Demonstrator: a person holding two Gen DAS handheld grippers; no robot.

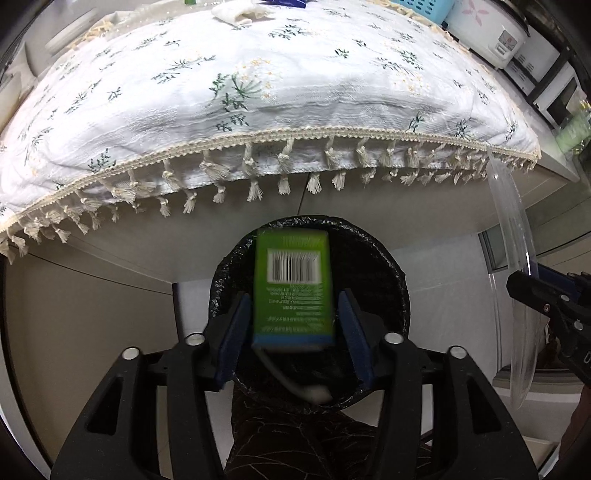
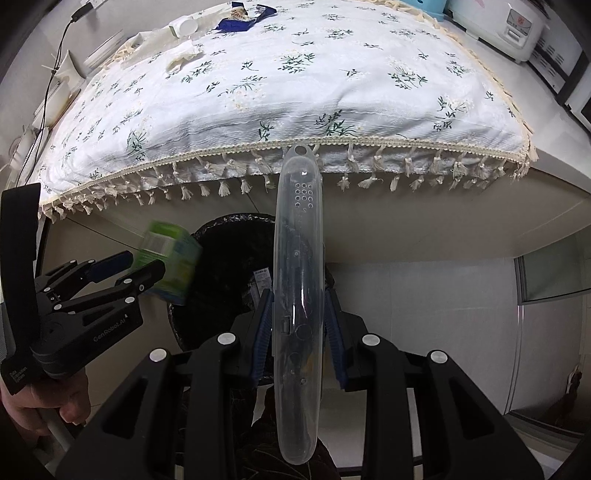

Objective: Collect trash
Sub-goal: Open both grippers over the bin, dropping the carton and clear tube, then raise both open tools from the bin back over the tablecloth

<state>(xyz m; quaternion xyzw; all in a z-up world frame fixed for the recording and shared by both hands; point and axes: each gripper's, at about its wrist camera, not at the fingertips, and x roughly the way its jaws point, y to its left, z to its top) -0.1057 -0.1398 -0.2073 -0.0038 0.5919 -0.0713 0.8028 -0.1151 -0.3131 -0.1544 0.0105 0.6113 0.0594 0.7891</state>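
Over bin (image 1: 388, 266) — blurred green carton (image 1: 293, 288)

You are looking at a flowered tablecloth (image 1: 258, 81) hanging its tassels over the bench (image 1: 369, 218) edge, with a white rice cooker (image 2: 517, 26) sitting beyond it.
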